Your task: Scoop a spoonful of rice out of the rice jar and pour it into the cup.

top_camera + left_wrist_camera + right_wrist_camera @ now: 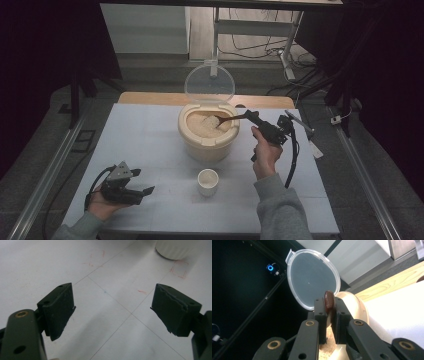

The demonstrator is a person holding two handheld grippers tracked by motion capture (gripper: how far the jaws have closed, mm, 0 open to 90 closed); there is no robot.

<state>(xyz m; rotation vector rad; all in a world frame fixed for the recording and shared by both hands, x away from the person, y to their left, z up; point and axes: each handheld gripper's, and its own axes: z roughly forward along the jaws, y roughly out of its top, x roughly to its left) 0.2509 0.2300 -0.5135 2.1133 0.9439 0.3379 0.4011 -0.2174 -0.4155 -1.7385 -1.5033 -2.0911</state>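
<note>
Gripping a spoon (227,119) over the rice bin (208,135), right gripper (251,116); left gripper (144,190) (jaws wide) near cup (208,181).

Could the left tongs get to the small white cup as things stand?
Probably yes: the left tongs are open and empty, and bare table lies between them and the small white cup.

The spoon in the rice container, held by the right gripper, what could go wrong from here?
1. The spoon carries a heap of rice over the container; tilting it on the way to the small white cup could spill grains on the table.
2. The right gripper pinches only the handle's end, so the spoon might twist or slip.
3. The upright clear lid stands close behind and could be knocked.
</note>
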